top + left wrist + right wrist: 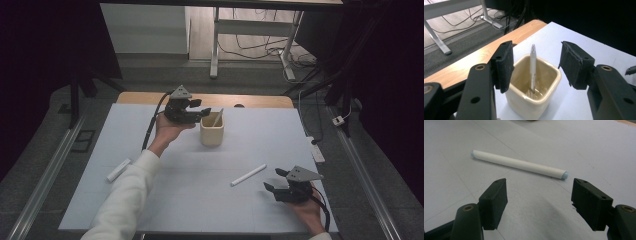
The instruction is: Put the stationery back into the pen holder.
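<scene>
A cream square cup stands on the white mat, with a white pen leaning upright inside it. My left gripper hovers at the cup's left rim, open; the pen's top shows between the jaws, and neither pad touches it. A second white pen lies flat on the mat. My right gripper sits low just short of it, open, with nothing between its fingers.
A third white pen lies near the mat's left edge. The white mat covers a wooden table, whose far edge shows behind the cup. Beyond it are desk legs and cables on the floor.
</scene>
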